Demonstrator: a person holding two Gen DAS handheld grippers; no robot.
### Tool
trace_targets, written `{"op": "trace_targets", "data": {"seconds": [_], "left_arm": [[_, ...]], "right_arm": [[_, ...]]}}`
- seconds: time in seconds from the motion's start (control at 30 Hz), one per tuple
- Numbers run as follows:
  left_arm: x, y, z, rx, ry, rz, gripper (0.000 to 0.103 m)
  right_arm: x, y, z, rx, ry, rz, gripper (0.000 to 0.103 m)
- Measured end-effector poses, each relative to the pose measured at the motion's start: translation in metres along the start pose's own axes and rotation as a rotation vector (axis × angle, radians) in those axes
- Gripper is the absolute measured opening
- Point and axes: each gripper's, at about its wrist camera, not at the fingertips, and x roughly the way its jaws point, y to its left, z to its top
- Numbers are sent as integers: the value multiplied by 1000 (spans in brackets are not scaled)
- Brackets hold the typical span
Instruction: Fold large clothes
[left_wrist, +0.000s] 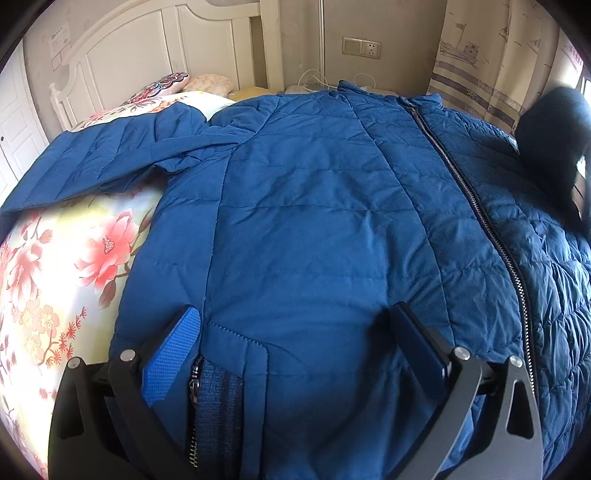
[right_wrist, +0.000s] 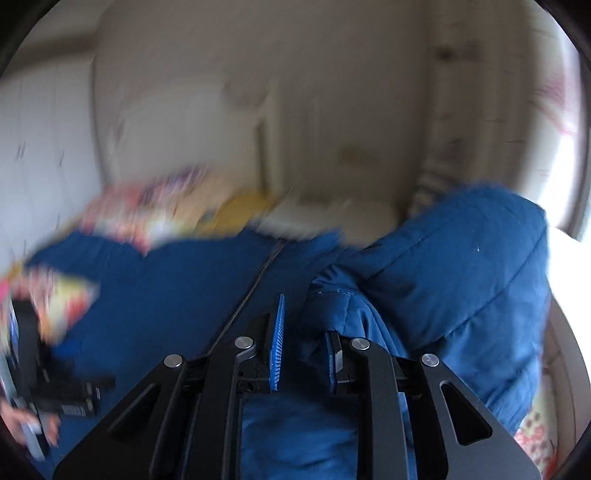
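A large blue quilted jacket (left_wrist: 314, 203) lies front up on the bed, its zipper (left_wrist: 480, 206) closed and one sleeve (left_wrist: 92, 158) stretched out to the left. My left gripper (left_wrist: 295, 328) stands wide open low over the jacket's lower front, beside a zipped pocket (left_wrist: 214, 398), with nothing pinched. In the blurred right wrist view, my right gripper (right_wrist: 304, 339) is shut on a bunched fold of the jacket's other sleeve (right_wrist: 443, 277), which rises lifted above the jacket body (right_wrist: 147, 295). A dark blurred shape (left_wrist: 554, 140) at the right edge covers that side.
A floral bedsheet (left_wrist: 74, 258) shows left of the jacket. Pillows (left_wrist: 166, 85) lie by the white headboard (left_wrist: 147, 44). A wall socket (left_wrist: 362, 46) and a patterned curtain (left_wrist: 480, 55) are behind. A hand (right_wrist: 37, 424) holds the other gripper (right_wrist: 33, 350) at the left edge.
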Motion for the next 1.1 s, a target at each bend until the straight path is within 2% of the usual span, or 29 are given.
{"op": "trace_targets", "data": {"seconds": [0.07, 0.1, 0.13, 0.2, 0.27, 0.33, 0.37, 0.47, 0.57, 0.67, 0.77, 0.87, 0.97, 1.0, 1.03, 1.1], "left_arm": [[0, 0, 0, 0, 0, 0, 101], [0, 0, 0, 0, 0, 0, 101], [0, 0, 0, 0, 0, 0, 101], [-1, 0, 1, 0, 0, 0, 101], [0, 0, 0, 0, 0, 0, 101], [0, 0, 0, 1, 0, 1, 101], [0, 0, 0, 0, 0, 0, 101], [0, 0, 0, 2, -1, 2, 101], [-1, -1, 0, 5, -2, 7, 101], [-2, -3, 0, 14, -6, 19, 101], [-2, -4, 0, 17, -7, 23, 101], [-1, -3, 0, 12, -6, 16, 101], [-1, -2, 0, 8, -5, 10, 101], [-1, -3, 0, 10, -5, 14, 101], [0, -3, 0, 11, -5, 16, 101], [-1, -5, 1, 19, 3, 40, 101]], "right_arm": [[37, 20, -16, -60, 160, -10, 22], [57, 21, -25, -66, 248, -9, 32], [75, 19, -39, -55, 338, -6, 35], [68, 11, -46, -14, 299, 33, 42], [58, 4, -43, 38, 331, 76, 53], [38, -3, -40, 89, 348, 75, 84], [27, -4, -40, 109, 342, 65, 87], [-15, -6, -49, 87, 278, 28, 87], [-39, -15, -66, 94, 254, -22, 87], [-38, -30, -92, 130, 288, -50, 87], [-16, -38, -118, 120, 358, -94, 90], [-21, -36, -119, 123, 321, -99, 90], [-34, -36, -114, 152, 213, -123, 90], [-38, -35, -114, 149, 203, -125, 90], [-38, -35, -114, 140, 205, -134, 91], [-25, -33, -120, 107, 295, -138, 92]]}}
